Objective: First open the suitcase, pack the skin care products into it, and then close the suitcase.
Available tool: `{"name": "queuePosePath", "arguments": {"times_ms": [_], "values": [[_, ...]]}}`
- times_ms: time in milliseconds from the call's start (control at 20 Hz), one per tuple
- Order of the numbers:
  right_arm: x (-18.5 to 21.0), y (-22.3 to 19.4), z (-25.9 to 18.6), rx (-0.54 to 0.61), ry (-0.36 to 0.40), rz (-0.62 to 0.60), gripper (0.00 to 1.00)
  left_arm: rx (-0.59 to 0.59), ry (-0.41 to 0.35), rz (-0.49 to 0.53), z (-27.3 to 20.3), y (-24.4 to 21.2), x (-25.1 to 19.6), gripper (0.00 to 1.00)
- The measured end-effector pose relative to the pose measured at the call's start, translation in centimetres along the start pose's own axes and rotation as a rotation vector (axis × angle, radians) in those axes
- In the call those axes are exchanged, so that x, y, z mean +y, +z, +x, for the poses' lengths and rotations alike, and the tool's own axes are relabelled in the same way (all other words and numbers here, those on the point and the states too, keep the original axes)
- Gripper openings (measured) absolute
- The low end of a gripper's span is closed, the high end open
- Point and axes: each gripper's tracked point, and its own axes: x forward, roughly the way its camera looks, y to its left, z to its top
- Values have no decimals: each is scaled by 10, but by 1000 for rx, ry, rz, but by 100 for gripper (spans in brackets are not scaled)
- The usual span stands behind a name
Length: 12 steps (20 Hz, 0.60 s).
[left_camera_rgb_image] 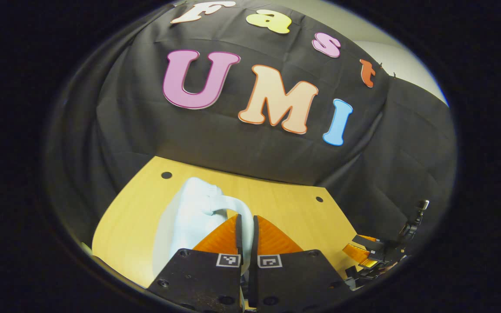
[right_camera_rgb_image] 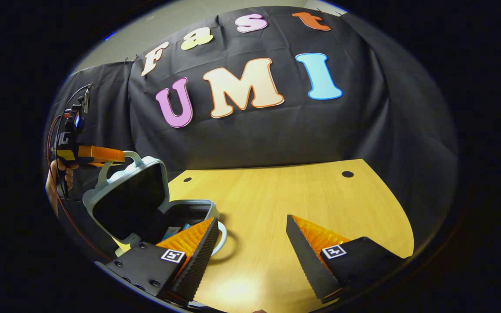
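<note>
Left gripper [left_camera_rgb_image: 246,234] pinching the lid handle [left_camera_rgb_image: 238,208] of the pale suitcase [right_camera_rgb_image: 124,200], holding the lid [right_camera_rgb_image: 128,202] raised; right gripper [right_camera_rgb_image: 250,243] gaping wide, empty, suitcase just leftward. Seemingly closing stage: items lying inside, next lowering the lid onto the base [right_camera_rgb_image: 192,211].

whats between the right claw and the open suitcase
Nothing: in the right gripper view the right claw hangs open over bare wooden table, and the suitcase sits right beside its near finger.
</note>
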Motion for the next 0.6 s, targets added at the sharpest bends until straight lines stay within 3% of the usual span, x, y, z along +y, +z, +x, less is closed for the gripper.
{"name": "queuePosePath", "arguments": {"times_ms": [50, 300, 600], "values": [[-8, 1, -4, -2, -12, 2, 98, 10, -17, -9, 4, -6, -10, 0], [-46, 2, -27, -16, -70, 5, 98, 80, -54, 0, 30, -42, -46, 0], [-90, 7, -52, -38, -124, 12, 98, 148, -26, 36, 61, -87, -70, 0]]}}
